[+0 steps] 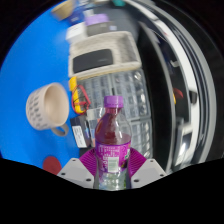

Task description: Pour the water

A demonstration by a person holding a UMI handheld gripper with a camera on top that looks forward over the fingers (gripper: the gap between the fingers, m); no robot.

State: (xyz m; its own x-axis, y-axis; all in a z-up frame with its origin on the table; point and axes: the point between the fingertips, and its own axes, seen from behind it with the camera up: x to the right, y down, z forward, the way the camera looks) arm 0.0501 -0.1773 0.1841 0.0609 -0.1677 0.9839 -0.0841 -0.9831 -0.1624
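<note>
Blue tabletop (pixel 35 60) filled the scene, tilted hard, with a wire basket (pixel 112 62) lying beyond and clutter blurred along the far side. And there was the water bottle (pixel 110 140), purple cap up top, purple label wrapped round its middle, sitting right between the two fingers of the gripper (pixel 111 172). Both pads (pixel 91 158) appeared pressed against the bottle's sides, no gap showing on either flank, so the claw looked clenched on it, a firm hold by all appearances.

Off to one side, near the bottle but apart from it, was the cream mug (pixel 46 106), handle pointing toward the gripper, its mouth showing dark. That was surely the target for the pour.

By my reading, the grasp was done and the carry was in hand; no water was seen leaving the bottle. One catch: the cap seemed on, though whether it was sealed could not be told. The next move called for bringing the bottle's neck over the mug's rim, then rolling the wrist gently so the stream landed inside and not on the blue surface.
</note>
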